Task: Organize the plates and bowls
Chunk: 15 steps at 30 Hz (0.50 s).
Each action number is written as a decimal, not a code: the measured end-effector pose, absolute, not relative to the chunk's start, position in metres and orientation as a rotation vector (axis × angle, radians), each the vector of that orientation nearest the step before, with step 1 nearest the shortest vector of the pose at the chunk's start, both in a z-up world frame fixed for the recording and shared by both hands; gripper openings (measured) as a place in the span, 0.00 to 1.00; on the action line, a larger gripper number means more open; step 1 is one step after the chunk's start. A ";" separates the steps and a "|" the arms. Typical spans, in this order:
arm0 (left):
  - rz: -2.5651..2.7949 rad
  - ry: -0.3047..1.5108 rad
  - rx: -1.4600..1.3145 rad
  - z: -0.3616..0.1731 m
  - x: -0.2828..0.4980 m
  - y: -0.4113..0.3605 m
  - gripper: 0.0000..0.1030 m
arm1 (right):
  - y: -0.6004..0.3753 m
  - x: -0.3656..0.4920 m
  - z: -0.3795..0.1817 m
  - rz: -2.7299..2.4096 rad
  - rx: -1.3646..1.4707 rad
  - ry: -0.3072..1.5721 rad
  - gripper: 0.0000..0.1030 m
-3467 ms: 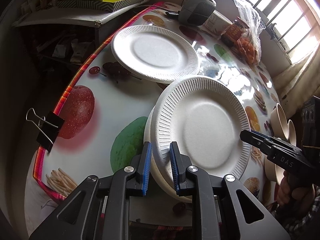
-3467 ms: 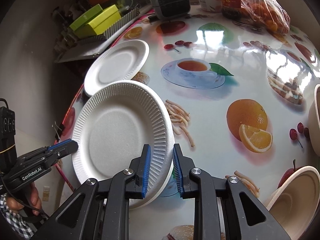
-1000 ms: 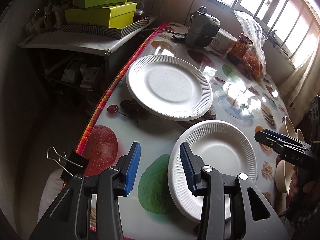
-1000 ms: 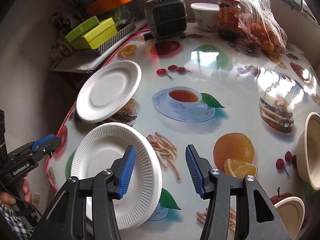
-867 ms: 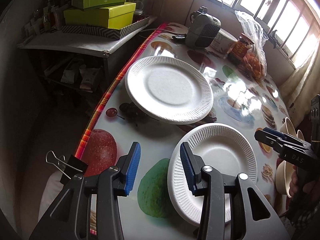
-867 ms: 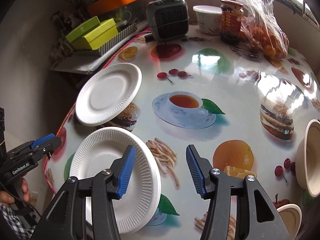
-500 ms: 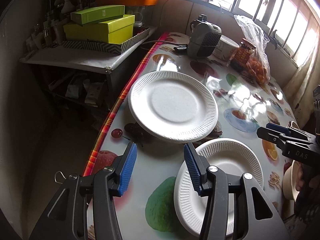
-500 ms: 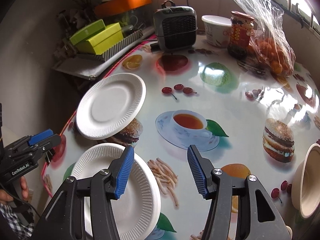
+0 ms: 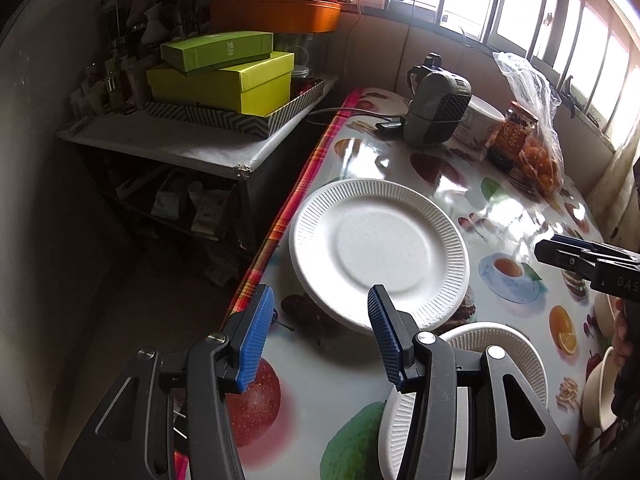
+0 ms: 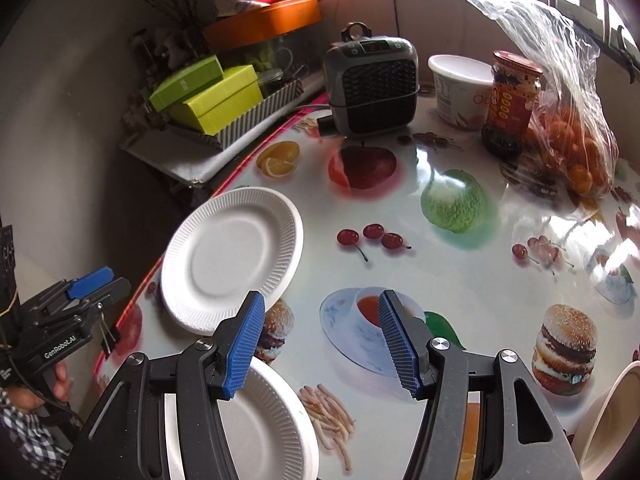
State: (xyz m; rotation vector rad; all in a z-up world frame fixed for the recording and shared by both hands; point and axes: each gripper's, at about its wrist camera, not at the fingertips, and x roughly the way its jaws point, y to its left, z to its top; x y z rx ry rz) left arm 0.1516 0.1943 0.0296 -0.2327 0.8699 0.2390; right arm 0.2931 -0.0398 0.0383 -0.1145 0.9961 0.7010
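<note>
Tongs (image 9: 320, 336) agape above stacked plates (image 9: 492, 364)

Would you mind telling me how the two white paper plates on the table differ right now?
The far plate lies near the table's striped edge, fully in view; the near plate sits closer to the person, partly hidden behind the left gripper. The far plate shows its whole ribbed rim, while the near plate shows only part. Both are white, round and ribbed, and neither is held.

Bright windows (image 9: 520, 8) light a cluttered side shelf (image 9: 180, 140) by the table (image 9: 352, 152).
</note>
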 end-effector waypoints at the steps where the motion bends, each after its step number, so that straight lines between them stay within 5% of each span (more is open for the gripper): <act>1: 0.240 0.866 -0.239 0.030 0.153 0.196 0.49 | -0.038 0.297 0.037 0.693 -0.116 1.012 0.58; 15: 0.236 0.952 -0.352 0.006 0.178 0.224 0.49 | -0.015 0.327 0.012 0.740 -0.095 1.095 0.56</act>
